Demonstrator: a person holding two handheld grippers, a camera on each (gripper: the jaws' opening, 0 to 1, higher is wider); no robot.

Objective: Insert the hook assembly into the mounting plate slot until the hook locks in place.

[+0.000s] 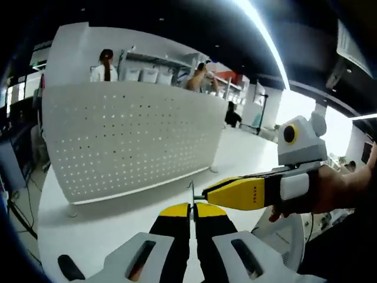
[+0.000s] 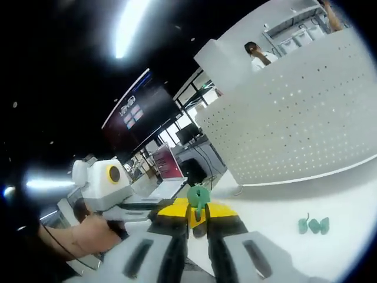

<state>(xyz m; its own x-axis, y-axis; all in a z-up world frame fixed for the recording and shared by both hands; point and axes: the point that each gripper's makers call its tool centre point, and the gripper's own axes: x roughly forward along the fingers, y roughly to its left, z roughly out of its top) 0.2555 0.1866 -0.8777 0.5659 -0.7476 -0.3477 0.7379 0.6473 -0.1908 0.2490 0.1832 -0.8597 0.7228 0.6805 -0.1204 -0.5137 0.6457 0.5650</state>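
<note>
Hook in hand, not yet at the white perforated mounting plate [image 2: 294,118] standing on the white tabletop [image 2: 347,200]
The right hand-held gripper [image 2: 197,217] pinches a small green plastic hook assembly [image 2: 198,199]; the left hand-held gripper [image 1: 192,211] is pressed together on a thin metal pin [image 1: 191,194]. Next, I judge, comes lining up with a slot, which is too small to make out; spare green hooks [image 2: 313,224] lie nearby

The left hand-held gripper [image 1: 192,207] has its jaws pressed together. The right hand-held gripper [image 2: 198,213] is closed too, reaching across beside the left one's tips, a hand [image 1: 330,191] gripping it.
</note>
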